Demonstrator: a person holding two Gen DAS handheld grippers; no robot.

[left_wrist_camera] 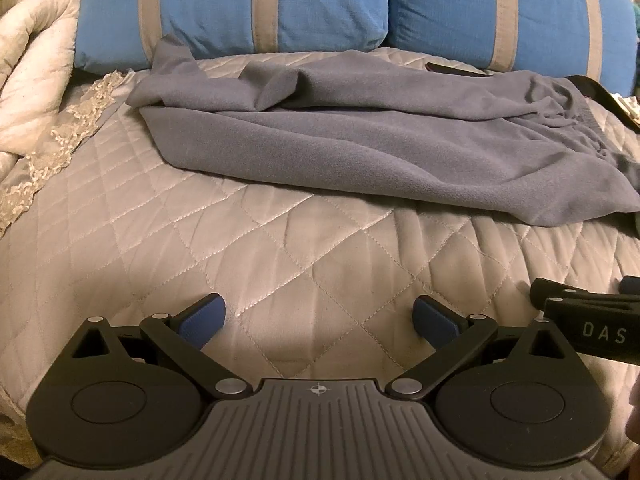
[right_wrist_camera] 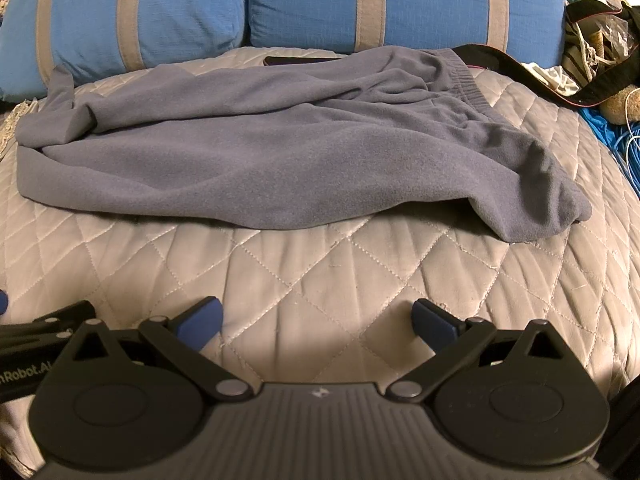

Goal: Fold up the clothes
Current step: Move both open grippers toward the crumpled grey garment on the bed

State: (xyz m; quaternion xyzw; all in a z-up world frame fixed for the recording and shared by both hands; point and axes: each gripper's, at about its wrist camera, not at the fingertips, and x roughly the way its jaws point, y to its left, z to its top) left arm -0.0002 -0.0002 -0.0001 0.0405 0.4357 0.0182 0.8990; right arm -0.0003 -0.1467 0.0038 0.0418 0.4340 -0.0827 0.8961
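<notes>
A pair of soft grey pants point(right_wrist_camera: 256, 148) lies across the bed point(right_wrist_camera: 320, 272), close to the two blue pillows point(right_wrist_camera: 360, 0). The legs lie one over the other, folded the long way, with the stretchy waist at the right, but the cloth is bumpy and long (not a small neat pile). So it looks part way done: a fold across is likely left, plus some smoothing. The left tongs point(left_wrist_camera: 318, 318) and the right tongs point(right_wrist_camera: 316, 320) are both wide apart, hold nothing, and hover over bare quilt near the pants.
</notes>
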